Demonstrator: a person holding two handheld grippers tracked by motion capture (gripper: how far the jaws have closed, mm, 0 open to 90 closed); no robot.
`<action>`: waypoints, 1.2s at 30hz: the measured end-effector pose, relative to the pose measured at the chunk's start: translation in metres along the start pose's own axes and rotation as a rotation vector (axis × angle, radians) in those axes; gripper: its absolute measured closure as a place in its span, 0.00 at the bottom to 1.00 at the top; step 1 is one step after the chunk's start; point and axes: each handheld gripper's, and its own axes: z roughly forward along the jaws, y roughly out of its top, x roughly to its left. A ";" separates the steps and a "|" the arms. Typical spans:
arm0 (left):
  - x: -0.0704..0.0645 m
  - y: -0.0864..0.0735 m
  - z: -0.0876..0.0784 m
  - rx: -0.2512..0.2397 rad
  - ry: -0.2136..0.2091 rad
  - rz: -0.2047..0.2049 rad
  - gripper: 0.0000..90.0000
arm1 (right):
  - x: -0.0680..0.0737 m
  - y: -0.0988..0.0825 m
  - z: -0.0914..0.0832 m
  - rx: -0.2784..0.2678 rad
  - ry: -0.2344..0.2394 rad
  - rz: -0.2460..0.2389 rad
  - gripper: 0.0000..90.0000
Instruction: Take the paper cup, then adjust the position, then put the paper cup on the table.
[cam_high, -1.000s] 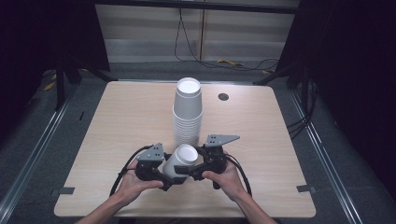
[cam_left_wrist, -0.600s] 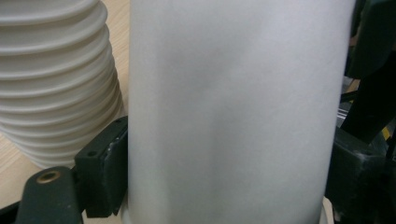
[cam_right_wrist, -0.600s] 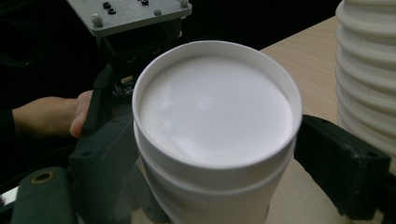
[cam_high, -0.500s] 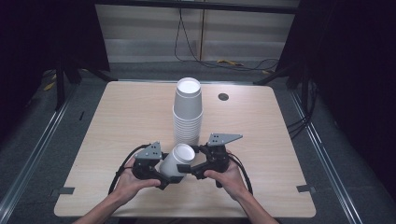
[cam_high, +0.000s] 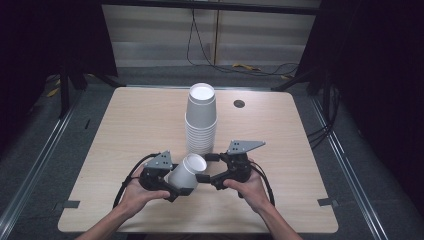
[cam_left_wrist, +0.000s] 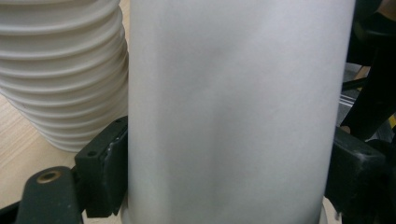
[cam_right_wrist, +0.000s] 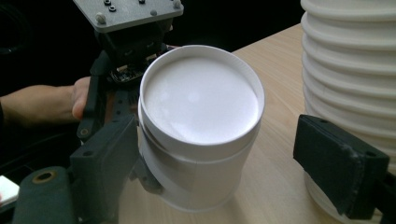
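On the near half of the table (cam_high: 125, 125), the left gripper (cam_high: 172, 182) is clamped on a white paper cup (cam_high: 186, 171); in the left gripper view the two black jaws press on either side of the cup's wall (cam_left_wrist: 233, 112). The cup is tilted, its closed bottom pointing up and to the right toward the right gripper (cam_high: 205, 178). In the right gripper view that bottom (cam_right_wrist: 201, 100) sits between the right gripper's jaws, which stand apart; the left jaw is at the cup's side, the right jaw clear of it. A tall stack of cups (cam_high: 201, 120) stands upside down just beyond the grippers, near the middle of the table; a small dark round hole (cam_high: 239, 104) lies to its right.
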 end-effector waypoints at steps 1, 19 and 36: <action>0.000 0.000 0.000 0.000 0.000 0.000 0.18 | 0.000 0.000 0.000 0.000 0.000 0.000 0.16; -0.001 0.001 -0.002 0.073 0.028 0.017 0.19 | 0.000 0.005 -0.017 0.166 -0.050 -0.081 0.15; -0.004 0.007 0.004 0.156 0.030 0.030 0.19 | 0.002 0.004 -0.012 0.284 -0.039 -0.108 0.16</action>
